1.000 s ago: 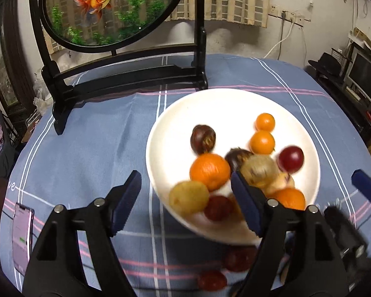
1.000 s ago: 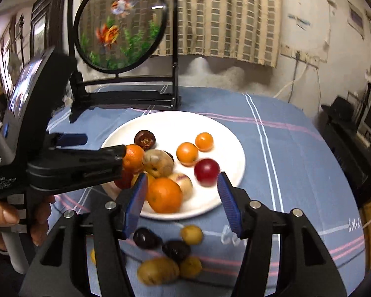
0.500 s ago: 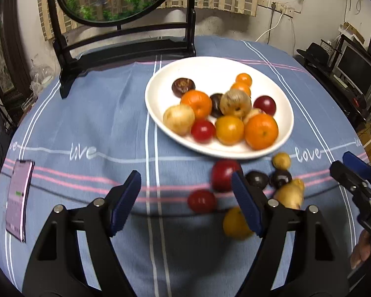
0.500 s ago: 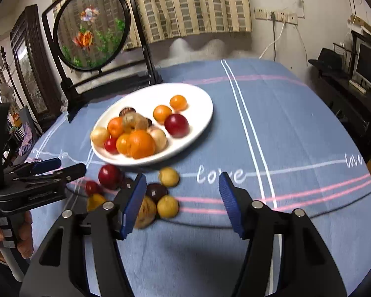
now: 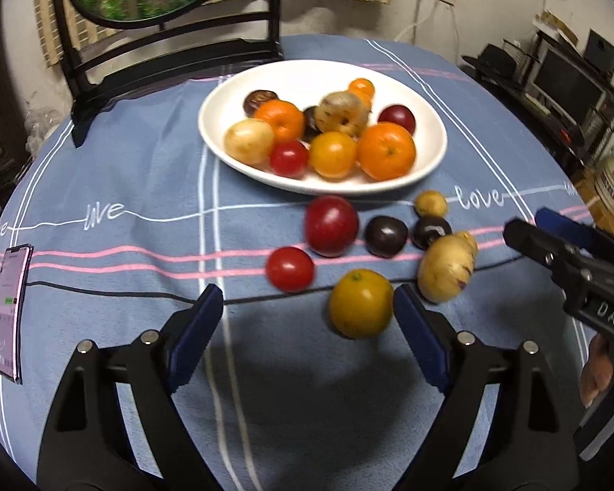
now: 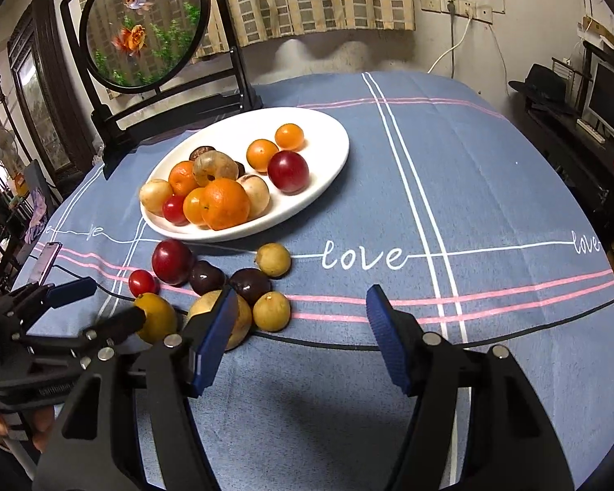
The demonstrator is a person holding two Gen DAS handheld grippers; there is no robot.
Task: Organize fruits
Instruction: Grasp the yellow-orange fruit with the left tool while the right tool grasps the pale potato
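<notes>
The tablecloth (image 6: 491,188) reads "love" in white script near the plate (image 6: 331,163). Left gripper (image 5: 307,323) and right gripper (image 6: 301,327) both spread wide, holding nothing.

A phone (image 5: 10,311) lay at the left edge of the blue-clothed worktop (image 6: 470,188); a round goldfish screen (image 6: 143,28) stood behind.

Plate (image 5: 430,163) holds fruit pile (image 5: 327,131); loose fruits (image 5: 368,253) lie before it (phone (image 5: 8,311) far left).
</notes>
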